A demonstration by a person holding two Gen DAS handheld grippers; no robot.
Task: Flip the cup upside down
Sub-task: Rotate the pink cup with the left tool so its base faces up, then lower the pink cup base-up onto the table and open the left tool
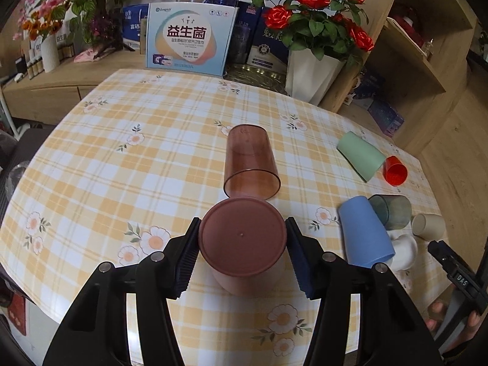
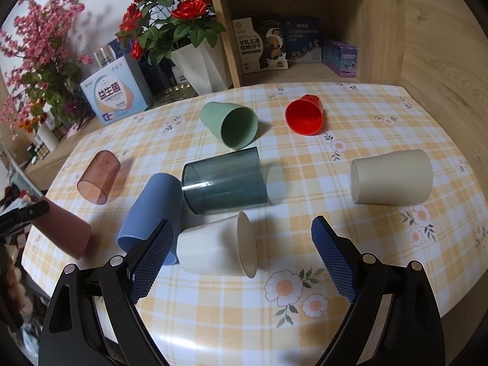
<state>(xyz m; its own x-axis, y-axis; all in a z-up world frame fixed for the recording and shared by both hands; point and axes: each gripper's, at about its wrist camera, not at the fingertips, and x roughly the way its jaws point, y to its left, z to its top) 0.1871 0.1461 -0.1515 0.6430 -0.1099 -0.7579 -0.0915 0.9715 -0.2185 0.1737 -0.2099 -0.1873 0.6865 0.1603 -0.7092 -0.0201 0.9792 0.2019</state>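
Note:
My left gripper (image 1: pixel 242 244) is shut on a brown-pink cup (image 1: pixel 242 238), its flat base facing my camera. In the right wrist view the same cup (image 2: pixel 65 231) is tilted, mouth down, above the table's left edge. My right gripper (image 2: pixel 242 256) is open. A white cup (image 2: pixel 216 248) lies on its side between its fingers, nearer the left pad (image 2: pixel 152 259), untouched as far as I can see.
Several cups lie on their sides on the checked tablecloth (image 2: pixel 305 320): clear brown (image 1: pixel 250 161), blue (image 2: pixel 149 213), dark teal (image 2: pixel 225 181), green (image 2: pixel 231 123), red (image 2: pixel 305 116), beige (image 2: pixel 392 181). A rose pot (image 1: pixel 311 76), boxes and a shelf stand behind.

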